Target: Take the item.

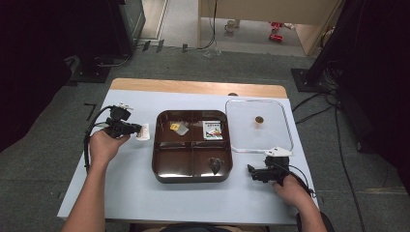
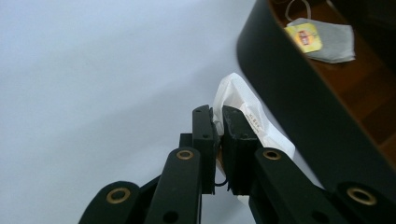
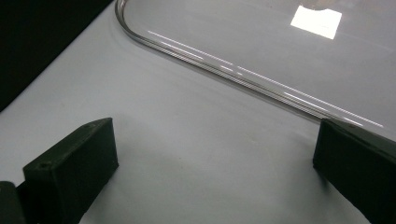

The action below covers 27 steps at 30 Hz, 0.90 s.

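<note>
A dark brown compartment tray [image 1: 159,164] sits mid-table. Its far compartments hold a grey tea bag with a yellow tag [image 1: 178,128] and a white printed packet [image 1: 212,130]; a small dark item [image 1: 215,165] lies in the near right compartment. My left gripper [image 1: 140,129] is shut on a white paper sachet [image 1: 143,132], just left of the tray. In the left gripper view the sachet [image 2: 243,112] sticks out between the jaws beside the tray wall [image 2: 299,107], with the tea bag [image 2: 327,39] beyond. My right gripper [image 1: 251,170] rests open on the table, right of the tray.
A clear lid [image 1: 285,126] with a small brown knob [image 1: 259,120] lies right of the tray; its rim [image 3: 224,70] curves just ahead of the right gripper. The table's wooden far edge [image 1: 193,87] and dark stands on the floor lie beyond.
</note>
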### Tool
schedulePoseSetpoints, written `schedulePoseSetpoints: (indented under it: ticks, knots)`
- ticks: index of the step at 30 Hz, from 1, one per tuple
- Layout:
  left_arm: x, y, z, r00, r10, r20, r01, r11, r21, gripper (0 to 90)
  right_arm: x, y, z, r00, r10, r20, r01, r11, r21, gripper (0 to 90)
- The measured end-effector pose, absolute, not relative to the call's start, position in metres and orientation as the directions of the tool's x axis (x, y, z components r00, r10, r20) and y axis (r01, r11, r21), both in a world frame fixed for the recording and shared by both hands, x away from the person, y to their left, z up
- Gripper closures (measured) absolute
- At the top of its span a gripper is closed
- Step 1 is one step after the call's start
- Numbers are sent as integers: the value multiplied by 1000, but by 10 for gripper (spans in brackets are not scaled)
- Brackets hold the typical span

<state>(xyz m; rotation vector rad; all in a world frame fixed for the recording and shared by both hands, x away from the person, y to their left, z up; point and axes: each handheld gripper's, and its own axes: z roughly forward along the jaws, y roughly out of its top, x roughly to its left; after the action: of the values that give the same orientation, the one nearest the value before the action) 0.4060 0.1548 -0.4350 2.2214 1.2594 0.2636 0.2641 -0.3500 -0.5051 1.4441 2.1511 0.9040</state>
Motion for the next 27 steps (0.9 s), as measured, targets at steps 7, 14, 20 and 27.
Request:
schedulePoseSetpoints:
  ticks: [7,14,20,27]
  knots:
    - [409,155,-448,542,836,-91,732,-415,541,852,264,-350,-505,-390,920,30,666,259,700,0]
    - [410,160,-452,528,843,-101,739,-397,545,842,264,-350,-505,-390,920,30,666,259,700,0]
    - [410,163,-454,518,849,-105,741,-384,551,811,264,-350,-505,-390,920,30,666,259,699,0]
    - [408,165,-452,509,855,-98,739,-376,560,727,264,-350,-505,-390,920,30,666,259,699,0]
